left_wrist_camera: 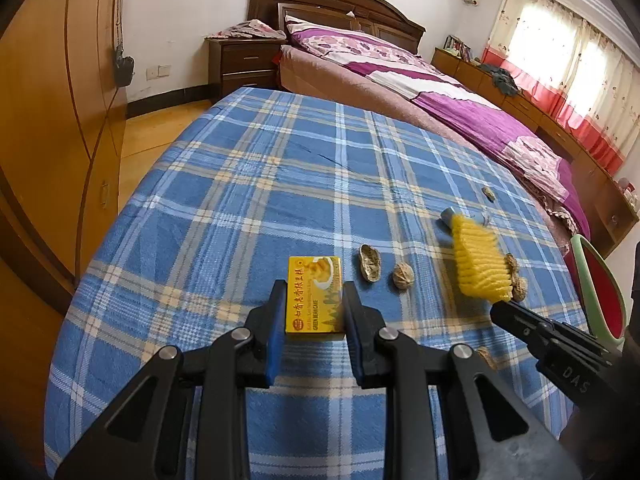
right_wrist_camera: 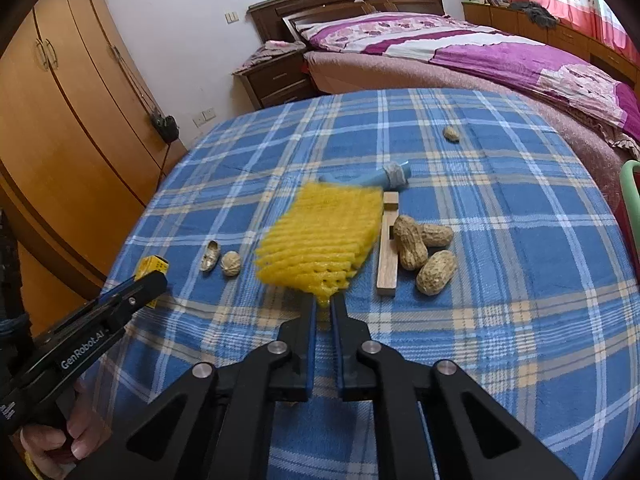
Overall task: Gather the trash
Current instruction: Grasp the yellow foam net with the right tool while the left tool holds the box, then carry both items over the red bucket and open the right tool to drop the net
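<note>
My left gripper point(left_wrist_camera: 315, 292) is shut on a small yellow cake box point(left_wrist_camera: 316, 300), which stands just above the blue plaid tablecloth point(left_wrist_camera: 240, 200). The right wrist view shows that box point(right_wrist_camera: 153, 266) at the left. My right gripper point(right_wrist_camera: 322, 302) is shut on the near corner of a yellow foam net point(right_wrist_camera: 320, 236), which sticks up blurred past the fingertips. The left wrist view shows the same net point(left_wrist_camera: 478, 264) at the right. On the cloth lie an empty peanut shell point(left_wrist_camera: 370, 262), a walnut point(left_wrist_camera: 402, 275), three whole peanuts point(right_wrist_camera: 410, 246) and a crumpled blue wrapper point(right_wrist_camera: 384, 176).
A wooden block point(right_wrist_camera: 389, 248) lies beside the peanuts, and a lone peanut point(right_wrist_camera: 451, 133) sits farther back. A green-rimmed red container point(left_wrist_camera: 600, 292) stands off the table's right edge. Beyond the table are a bed point(left_wrist_camera: 440, 92), a nightstand and a wardrobe point(left_wrist_camera: 48, 140).
</note>
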